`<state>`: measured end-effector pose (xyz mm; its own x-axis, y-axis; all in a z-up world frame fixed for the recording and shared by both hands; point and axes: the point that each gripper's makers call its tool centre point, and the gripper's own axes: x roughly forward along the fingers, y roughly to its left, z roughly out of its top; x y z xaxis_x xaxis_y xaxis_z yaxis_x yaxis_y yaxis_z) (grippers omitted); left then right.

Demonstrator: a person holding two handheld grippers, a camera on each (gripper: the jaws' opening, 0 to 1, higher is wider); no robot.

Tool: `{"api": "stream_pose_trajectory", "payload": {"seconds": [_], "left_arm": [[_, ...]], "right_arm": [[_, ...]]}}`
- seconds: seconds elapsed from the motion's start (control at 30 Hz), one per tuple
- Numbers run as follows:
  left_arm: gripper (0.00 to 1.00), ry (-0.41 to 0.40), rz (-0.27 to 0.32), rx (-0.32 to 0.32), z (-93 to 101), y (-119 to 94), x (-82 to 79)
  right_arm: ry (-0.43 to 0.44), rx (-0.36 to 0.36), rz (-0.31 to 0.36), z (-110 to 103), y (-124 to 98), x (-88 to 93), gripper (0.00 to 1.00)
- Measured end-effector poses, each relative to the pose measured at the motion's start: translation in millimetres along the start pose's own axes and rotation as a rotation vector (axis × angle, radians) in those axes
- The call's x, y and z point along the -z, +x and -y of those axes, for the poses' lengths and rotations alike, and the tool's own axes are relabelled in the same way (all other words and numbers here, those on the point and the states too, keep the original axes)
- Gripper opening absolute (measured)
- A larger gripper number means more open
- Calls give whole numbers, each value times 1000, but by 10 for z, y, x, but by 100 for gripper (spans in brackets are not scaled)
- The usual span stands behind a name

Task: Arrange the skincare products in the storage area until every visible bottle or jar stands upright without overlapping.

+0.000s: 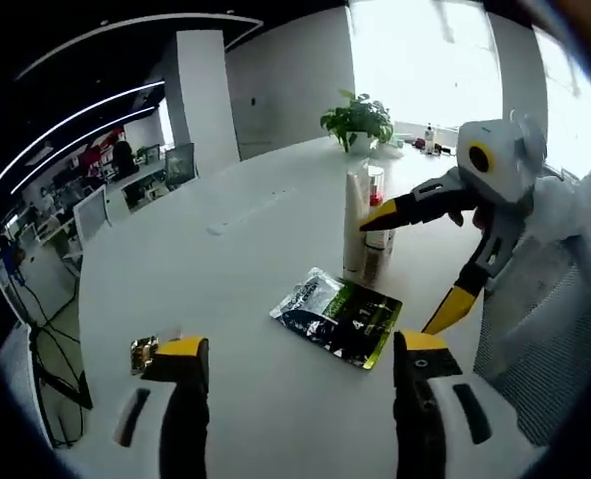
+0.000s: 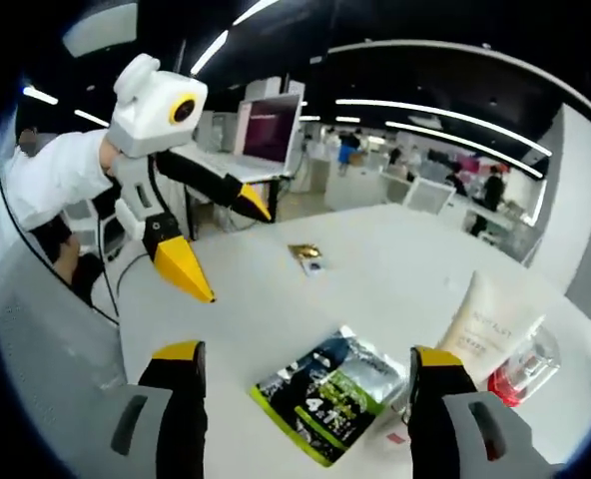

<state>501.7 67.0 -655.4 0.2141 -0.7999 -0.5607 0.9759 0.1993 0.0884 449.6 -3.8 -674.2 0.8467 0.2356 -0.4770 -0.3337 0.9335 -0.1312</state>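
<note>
A cream tube (image 1: 354, 225) stands upright on the white table (image 1: 226, 259), with a clear bottle with red contents (image 1: 378, 200) touching it from behind. A green-and-black sachet (image 1: 337, 317) lies flat in front of them. My right gripper (image 1: 415, 261) is open, its upper fingertip against the tube. My left gripper (image 1: 300, 349) is open and holds nothing, just short of the sachet. In the right gripper view the tube (image 2: 490, 329) and bottle (image 2: 525, 374) are at the right and the sachet (image 2: 325, 394) lies between my open right gripper's (image 2: 305, 354) jaws. The left gripper (image 2: 226, 244) hangs open above the table.
A small gold packet (image 1: 143, 354) (image 2: 307, 257) lies apart on the table. A potted plant (image 1: 358, 122) and small bottles (image 1: 430, 138) stand at the far edge by the window. An open laptop (image 2: 271, 130) is on a desk beyond. A person's white sleeve (image 2: 61, 175) holds the left gripper.
</note>
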Motion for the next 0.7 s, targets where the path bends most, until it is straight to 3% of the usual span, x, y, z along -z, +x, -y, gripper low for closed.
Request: {"api": "stream_pose_trajectory", "payload": {"seconds": [0.17,0.47,0.7], "left_arm": [[76,-12,18,-23,-34,-75,-27],[79,-27,43,-36,-37,-173,-29],[82,-46,57,-28,-11,-243,-31]], "right_arm": [[18,61,27,128,-148,-33,83],[78,176,0,368,-448,184,92],[114,226,-9,490,-590,224,99]]}}
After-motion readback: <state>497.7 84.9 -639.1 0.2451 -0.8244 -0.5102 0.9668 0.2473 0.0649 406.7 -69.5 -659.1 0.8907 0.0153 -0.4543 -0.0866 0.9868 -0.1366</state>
